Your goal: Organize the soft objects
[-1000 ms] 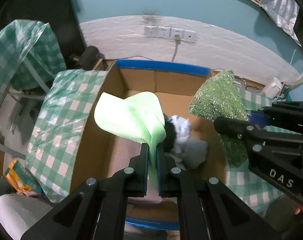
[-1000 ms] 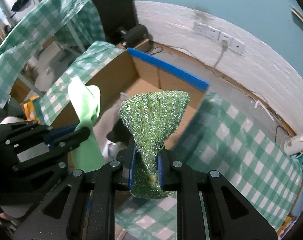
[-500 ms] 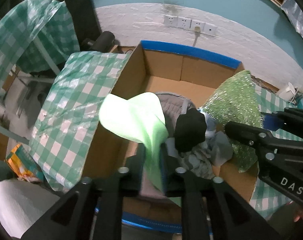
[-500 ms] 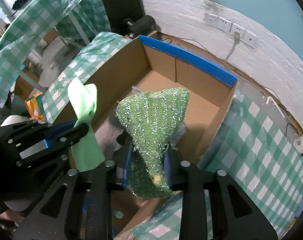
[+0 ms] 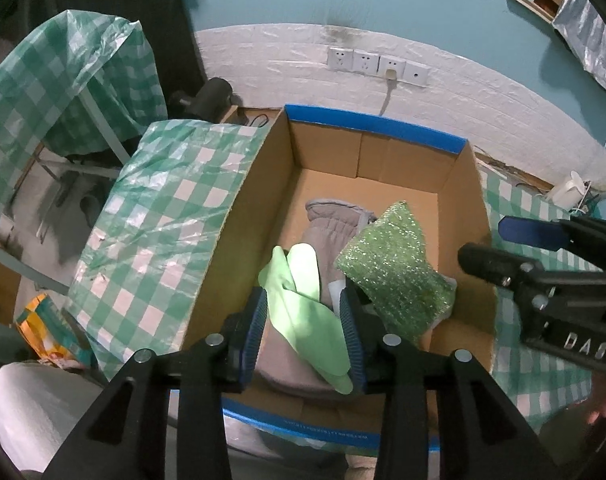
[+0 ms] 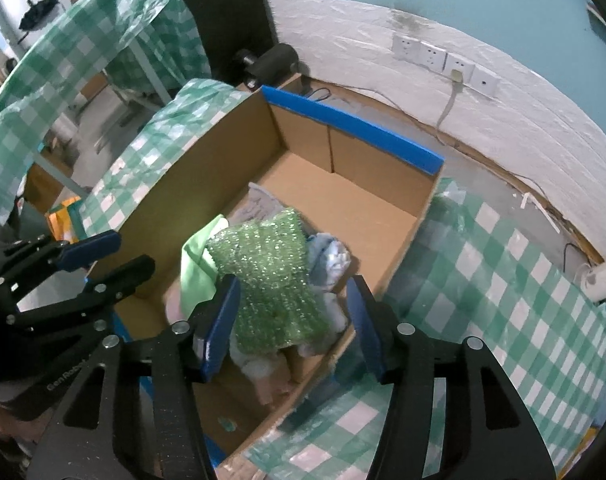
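A cardboard box (image 5: pixel 375 126) with blue-taped rims holds a pile of soft things. My left gripper (image 5: pixel 305 332) hangs over its near end with its jaws opening. The light green cloth (image 5: pixel 303 300) lies loose between them on a grey glove (image 5: pixel 331 232). My right gripper (image 6: pixel 291 320) hovers over the same box (image 6: pixel 351 124), jaws also opening. The glittery green cloth (image 6: pixel 275 276) rests below and between them on the pile, free of the pads. That glittery cloth (image 5: pixel 395 272) also shows in the left wrist view. A pale blue cloth (image 6: pixel 331 256) lies beside it.
A green checked plastic cover (image 5: pixel 171 216) drapes the surface left of the box and the table (image 6: pixel 483 280) on its right. Wall sockets (image 5: pixel 377 64) with a cable sit behind. An orange packet (image 5: pixel 47 328) lies low at the left. A white device (image 5: pixel 571 192) stands at the far right.
Both grippers went from shut to open. The light green cloth and the glittery green cloth, held up before, have dropped onto the pile in the box.
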Available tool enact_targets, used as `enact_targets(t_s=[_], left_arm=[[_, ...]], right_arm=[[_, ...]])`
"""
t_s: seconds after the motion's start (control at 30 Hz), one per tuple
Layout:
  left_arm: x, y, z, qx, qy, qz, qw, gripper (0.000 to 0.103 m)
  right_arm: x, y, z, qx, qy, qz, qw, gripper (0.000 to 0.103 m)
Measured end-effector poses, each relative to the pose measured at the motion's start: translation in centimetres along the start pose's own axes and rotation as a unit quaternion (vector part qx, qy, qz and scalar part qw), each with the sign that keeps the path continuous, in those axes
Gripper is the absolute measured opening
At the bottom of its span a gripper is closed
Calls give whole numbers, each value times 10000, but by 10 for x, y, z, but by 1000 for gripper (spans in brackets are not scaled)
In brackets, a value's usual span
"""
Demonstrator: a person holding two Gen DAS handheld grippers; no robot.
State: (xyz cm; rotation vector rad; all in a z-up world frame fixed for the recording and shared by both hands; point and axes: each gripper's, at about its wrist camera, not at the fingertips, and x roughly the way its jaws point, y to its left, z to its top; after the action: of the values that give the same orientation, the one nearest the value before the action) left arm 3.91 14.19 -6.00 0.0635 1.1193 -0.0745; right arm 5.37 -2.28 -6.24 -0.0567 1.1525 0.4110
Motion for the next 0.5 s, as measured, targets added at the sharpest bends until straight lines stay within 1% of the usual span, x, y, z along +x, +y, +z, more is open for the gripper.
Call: enact_targets(t_s=[0.07, 0.1, 0.13, 0.2, 0.27, 0.33, 0.47, 0.5], left_arm=[[-5, -1, -2, 14, -59, -69, 10000, 40], [-8, -2, -2, 44, -97, -87, 9999, 44], [-10, -3, -2, 70, -122, -81, 9999, 52], [-17, -7, -1, 129, -265, -41, 9996, 61], [-26, -10, 0, 165, -432, 0, 9989, 62], [-36, -14, 1, 225, -595, -13, 9980, 69], [-52, -23, 3, 329, -827, -73, 9960, 71], [-55, -26, 3, 364, -859, -94, 9956, 75]], right_arm=[[-6, -3, -1, 45, -54, -7, 10000, 56], [-10, -5, -1, 65, -92, -17, 9999, 56], [-15, -6, -1, 78, -144, -52, 9999, 56], [-23, -8, -3, 71, -229, -123, 9996, 56], [-32, -11, -5, 112, -325, -209, 9992, 58], [-41, -16, -8, 199, -413, -210, 9987, 60], [-58, -25, -13, 325, -576, -271, 9974, 63], [-62, -28, -15, 353, -608, -287, 9971, 63]])
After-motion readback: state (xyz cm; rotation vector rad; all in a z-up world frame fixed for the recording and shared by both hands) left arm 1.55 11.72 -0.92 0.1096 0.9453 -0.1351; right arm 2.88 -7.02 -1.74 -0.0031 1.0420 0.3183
